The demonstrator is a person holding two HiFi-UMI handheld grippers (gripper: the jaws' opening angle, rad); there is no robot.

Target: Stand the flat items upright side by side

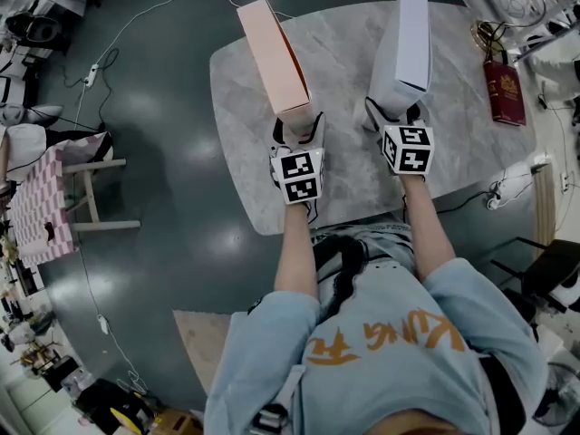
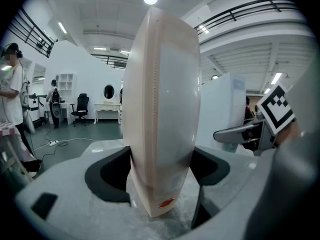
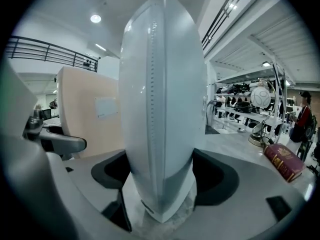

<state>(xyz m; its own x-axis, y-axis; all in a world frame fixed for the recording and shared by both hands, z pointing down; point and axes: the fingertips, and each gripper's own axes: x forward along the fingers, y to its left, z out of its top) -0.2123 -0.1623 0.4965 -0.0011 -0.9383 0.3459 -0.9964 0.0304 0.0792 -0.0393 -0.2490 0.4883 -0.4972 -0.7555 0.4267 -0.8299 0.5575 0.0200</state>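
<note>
- Right now the left gripper point(image 2: 160, 170) is clamping a peach-pink box point(image 2: 159, 109); its two dark jaws are pressing on the box's broad faces near the bottom, standing wide because the box fills the whole gap.
- The peach-pink box is standing upright on its narrow end, with that end sitting down on the grey marble table point(image 1: 349, 57) just in front of the jaws.
- The right gripper point(image 3: 162, 176) is gripping a white box point(image 3: 162, 109) in the same way: both jaws are pressing on its flat sides low down, spread wide around it.
- The white box is also standing upright, its lower end resting on the tabletop between the jaws.
- In the head view the two boxes are standing side by side, apart from each other, the pink one on the left and the white one on the right, each rising away from its gripper.
- A dark red book point(image 1: 504, 91) is lying flat on the table to the right of the white box, well clear of both grippers.
</note>
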